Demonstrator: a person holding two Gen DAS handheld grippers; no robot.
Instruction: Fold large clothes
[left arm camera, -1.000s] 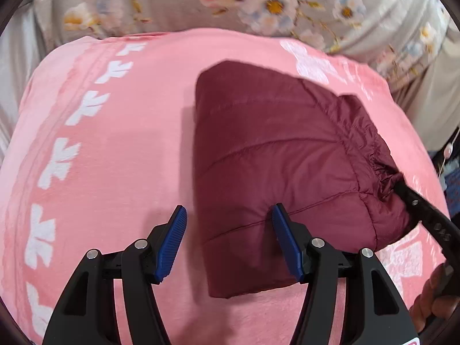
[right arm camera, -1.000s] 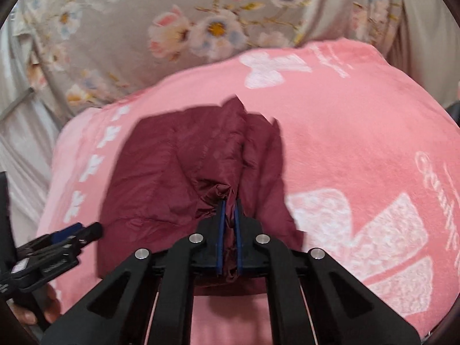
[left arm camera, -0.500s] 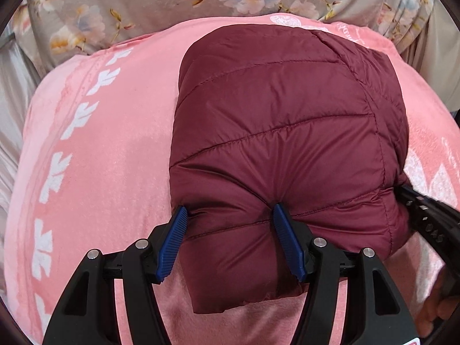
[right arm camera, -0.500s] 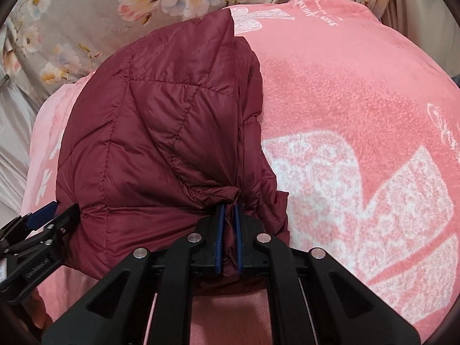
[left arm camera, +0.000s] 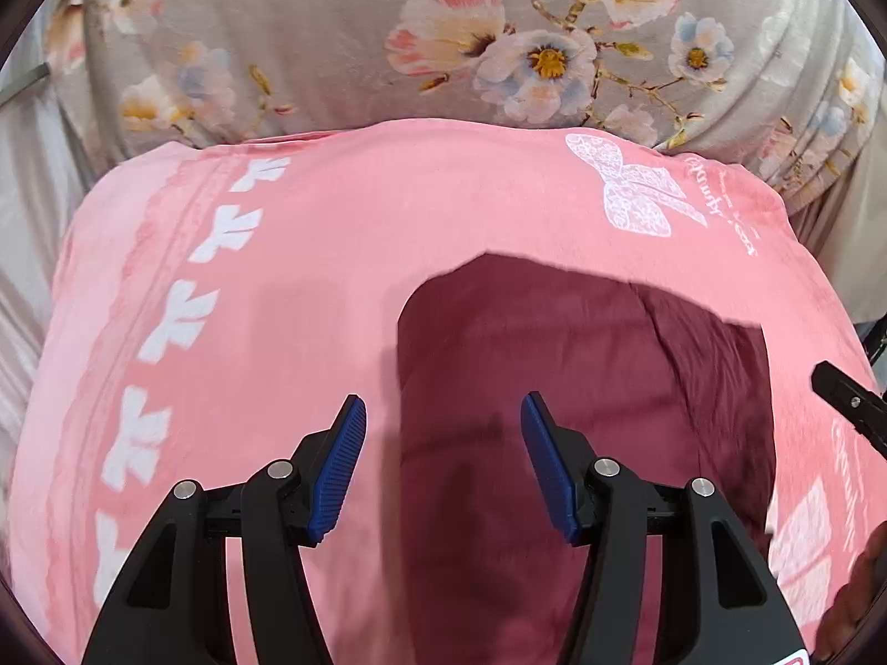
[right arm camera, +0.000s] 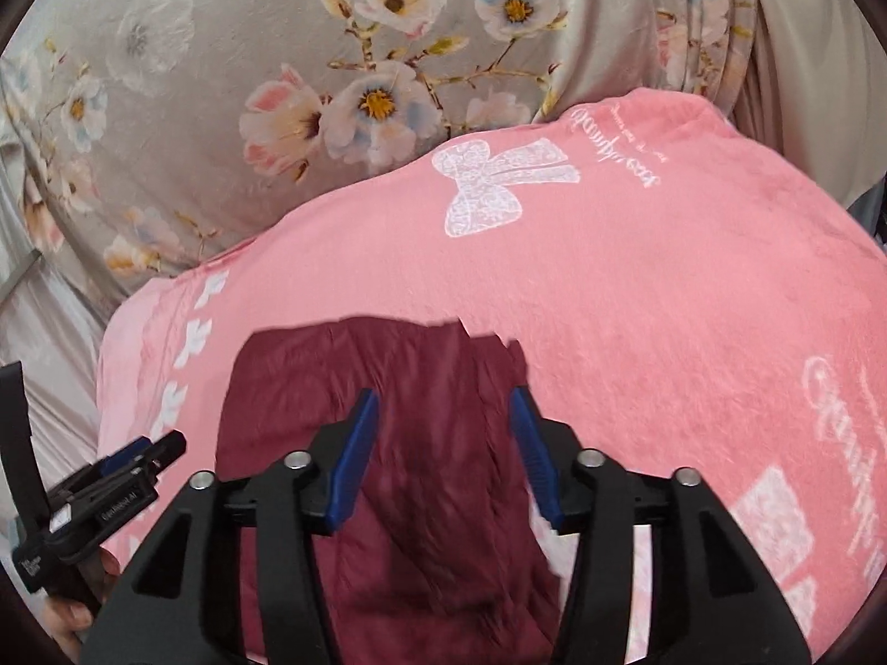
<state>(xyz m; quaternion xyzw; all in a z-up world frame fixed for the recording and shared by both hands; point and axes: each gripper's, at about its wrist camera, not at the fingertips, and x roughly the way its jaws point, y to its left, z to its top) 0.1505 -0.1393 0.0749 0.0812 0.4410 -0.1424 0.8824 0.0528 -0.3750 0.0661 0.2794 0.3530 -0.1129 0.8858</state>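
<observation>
A dark maroon padded jacket (left arm camera: 582, 415) lies folded in a flat bundle on the pink blanket (left arm camera: 332, 255). It also shows in the right wrist view (right arm camera: 432, 443). My left gripper (left arm camera: 443, 465) is open and empty, hovering above the jacket's left edge. My right gripper (right arm camera: 443, 454) is open and empty, hovering above the jacket's right part. The right gripper shows at the right edge of the left wrist view (left arm camera: 848, 404), and the left gripper shows at the left of the right wrist view (right arm camera: 111, 476).
The pink blanket (right arm camera: 665, 305) with white bow prints covers the bed. A grey floral cloth (left arm camera: 443, 39) lies behind it, also in the right wrist view (right arm camera: 277, 83). Pale fabric (left arm camera: 22, 233) hangs at the far left.
The right gripper was shut on the jacket and has opened and let go. Both grippers have lifted and pulled back, and the jacket has dropped flat on the blanket.
</observation>
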